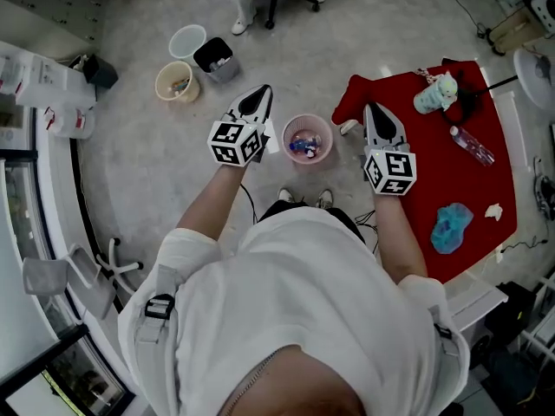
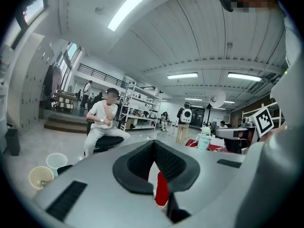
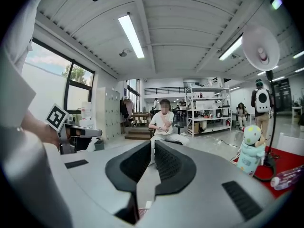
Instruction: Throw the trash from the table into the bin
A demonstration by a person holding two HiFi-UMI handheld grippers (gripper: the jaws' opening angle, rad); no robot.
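Observation:
On the floor between my two grippers stands the pink bin [image 1: 307,138], with several bits of trash inside. My left gripper [image 1: 263,89] is raised to the bin's left, and its jaws are shut with nothing between them [image 2: 154,142]. To the bin's right, by the corner of the red table [image 1: 408,137], my right gripper [image 1: 371,107] has its tips together on nothing [image 3: 153,142]. On the table lie a plastic bottle [image 1: 471,144], a blue cloth [image 1: 452,226] and a small white crumpled scrap [image 1: 493,211]. A pale toy figure [image 1: 436,92] stands at the far end.
Three more bins stand on the floor at far left: a beige one [image 1: 178,81], a white one [image 1: 188,40] and a dark one [image 1: 216,59]. A seated person [image 2: 104,122] is ahead across the room. White counters [image 1: 43,94] run along the left.

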